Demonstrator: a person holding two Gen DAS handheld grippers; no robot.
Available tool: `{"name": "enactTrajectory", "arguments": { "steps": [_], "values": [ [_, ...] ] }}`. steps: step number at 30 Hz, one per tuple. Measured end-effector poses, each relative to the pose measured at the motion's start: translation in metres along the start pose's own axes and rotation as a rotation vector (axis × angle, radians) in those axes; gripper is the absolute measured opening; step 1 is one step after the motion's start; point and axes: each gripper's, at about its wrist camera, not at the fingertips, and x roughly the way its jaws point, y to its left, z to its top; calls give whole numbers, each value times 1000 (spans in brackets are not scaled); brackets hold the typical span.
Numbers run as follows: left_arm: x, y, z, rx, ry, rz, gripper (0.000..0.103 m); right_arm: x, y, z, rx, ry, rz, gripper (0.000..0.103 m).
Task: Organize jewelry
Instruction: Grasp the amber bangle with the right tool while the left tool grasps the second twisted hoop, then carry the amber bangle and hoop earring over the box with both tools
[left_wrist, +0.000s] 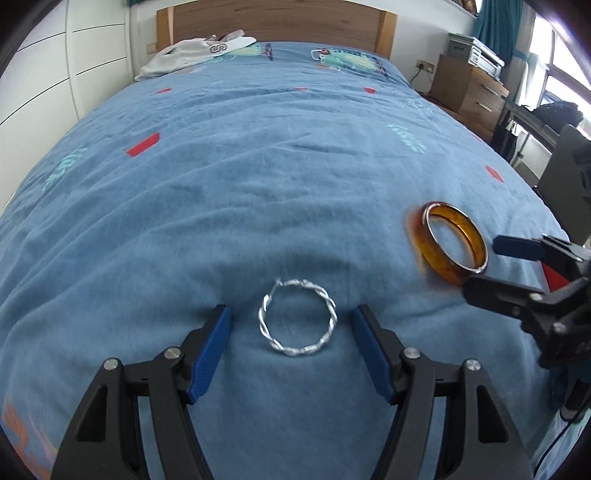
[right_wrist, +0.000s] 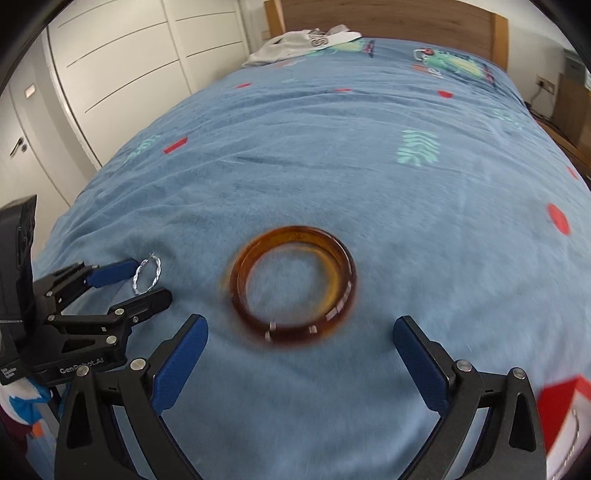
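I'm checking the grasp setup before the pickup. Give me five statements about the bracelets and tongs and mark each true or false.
1. The left tongs are open, one finger on each side of the silver twisted bracelet. True.
2. The right tongs are shut on the amber bangle. False: they are open and the bangle lies ahead of them, ungripped.
3. Both bracelets lie on the blue bedspread. True.
4. The amber bangle is threaded through the silver bracelet. False: they lie apart.
5. A red plate holds the silver bracelet. False: it rests directly on the bedspread.
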Motion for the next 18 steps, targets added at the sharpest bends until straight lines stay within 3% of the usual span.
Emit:
{"name": "enactTrajectory", "arguments": {
  "steps": [7, 9, 11, 15, 18],
  "values": [
    [1, 4, -2, 2, -31, -30, 65, 21, -1, 15, -12, 1, 1, 97],
    [0, 3, -4, 10, -39, -25, 64, 25, -1, 17, -15, 2, -4, 86],
    [-1, 1, -5, 18, -46, -21, 59, 25, 1, 16, -22, -1, -14, 79],
    [-5, 0, -6, 22, -55, -18, 40, 20, 2, 12, -8, -10, -10, 79],
    [-9, -1, -8, 22, -53, -20, 38, 12, 6, 6, 10, -24, -5, 78]
  ]
}}
